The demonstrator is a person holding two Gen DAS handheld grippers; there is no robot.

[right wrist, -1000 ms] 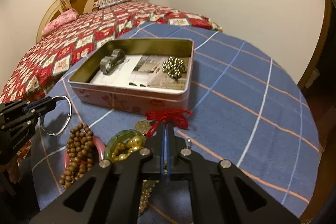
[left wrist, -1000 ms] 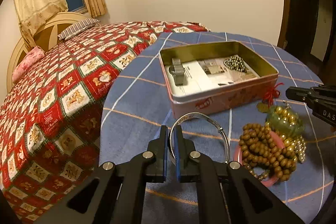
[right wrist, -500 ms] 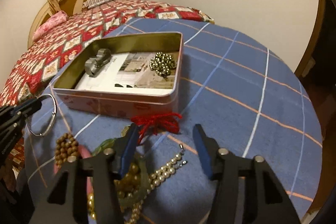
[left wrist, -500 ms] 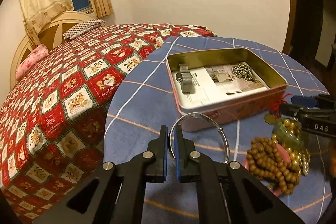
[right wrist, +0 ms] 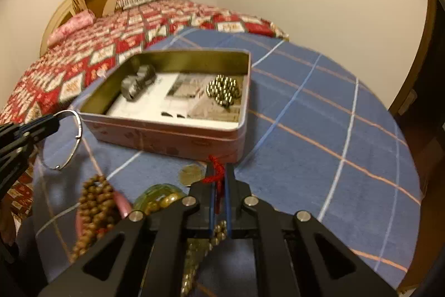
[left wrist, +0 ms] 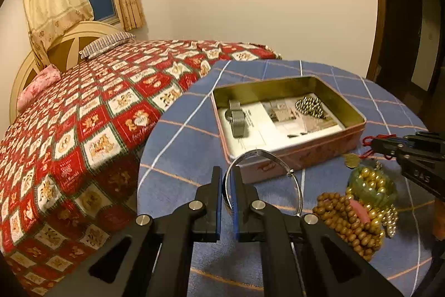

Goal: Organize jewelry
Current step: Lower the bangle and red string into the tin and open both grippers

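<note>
We hold a silver bangle [left wrist: 264, 174] in our left gripper [left wrist: 228, 185], the jaws pinching one side of its thin rim, so the hoop stands clear of the desk [left wrist: 180, 149] just ahead of the jaws and short of the open tin box [left wrist: 289, 157]. The bangle looks light, stiff and slick; a grip across the band, as here, seems the safest hold, though we judge it could pivot if squeezed loosely. Beyond the jaws, inside the tin, lie a grey mesh watch band [left wrist: 237, 120] and a cluster of small metallic beads [left wrist: 310, 106]. To the right of the left jaws sits the unsorted heap: a wooden bead bracelet [left wrist: 345, 219], a green bangle [left wrist: 372, 188] and a pearl strand [left wrist: 389, 216]. Our right gripper [right wrist: 219, 185] has its jaws closed on the red cord [right wrist: 215, 174] of a charm, its brass coin [right wrist: 190, 173] just left of the jaws, near the tin's front wall. The cord is soft and limp; we expect the coin to dangle and swing once lifted.
</note>
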